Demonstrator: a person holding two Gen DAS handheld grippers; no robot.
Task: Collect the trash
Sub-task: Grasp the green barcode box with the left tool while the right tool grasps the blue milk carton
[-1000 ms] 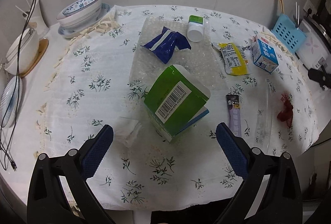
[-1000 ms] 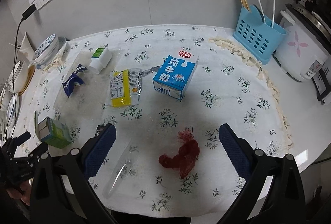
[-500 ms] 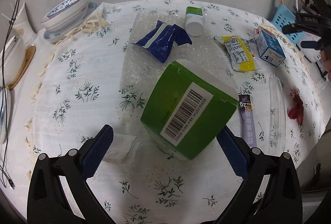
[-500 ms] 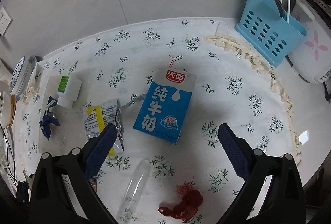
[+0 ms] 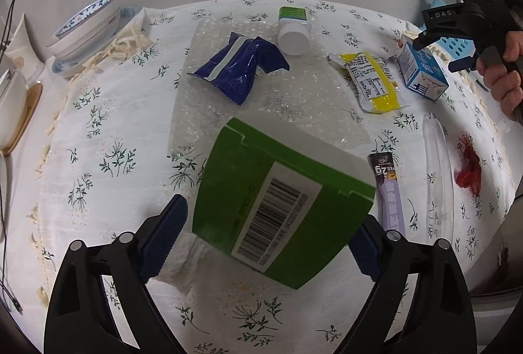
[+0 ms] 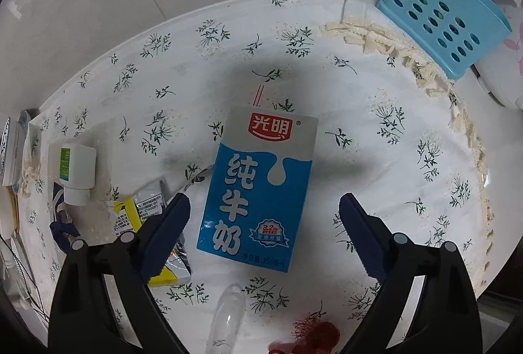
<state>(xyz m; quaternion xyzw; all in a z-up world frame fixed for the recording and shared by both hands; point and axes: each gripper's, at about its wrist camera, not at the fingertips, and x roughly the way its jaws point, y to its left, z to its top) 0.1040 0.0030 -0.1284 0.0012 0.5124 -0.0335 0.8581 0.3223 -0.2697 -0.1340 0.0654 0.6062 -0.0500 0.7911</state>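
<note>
White cloth printed with small green sprigs covers the table (image 5: 108, 112), which stands against a pale tiled wall.

Between the blue pads of the left gripper (image 5: 273, 239) sits a green carton (image 5: 278, 200) with a barcode label, lying tilted on the cloth. The fingers are spread wide and closing; the right pad is at the carton's edge, the left pad stands just clear of it. A crumpled white tissue (image 5: 183, 262) lies under the left pad, and a purple sachet (image 5: 390, 190) lies just right of the carton. Farther off are a dark blue wrapper (image 5: 240, 70), a white pill bottle (image 5: 293, 30) and a yellow packet (image 5: 374, 83).

The right gripper (image 6: 261, 234) hangs over a blue and white milk carton (image 6: 258, 190) lying flat. Its fingers are also wide and closing, both pads clear of the carton's sides. A clear plastic bottle (image 6: 227, 318) and red netting (image 6: 310, 334) lie nearer, and a blue perforated basket (image 6: 441, 14) stands far right.
</note>
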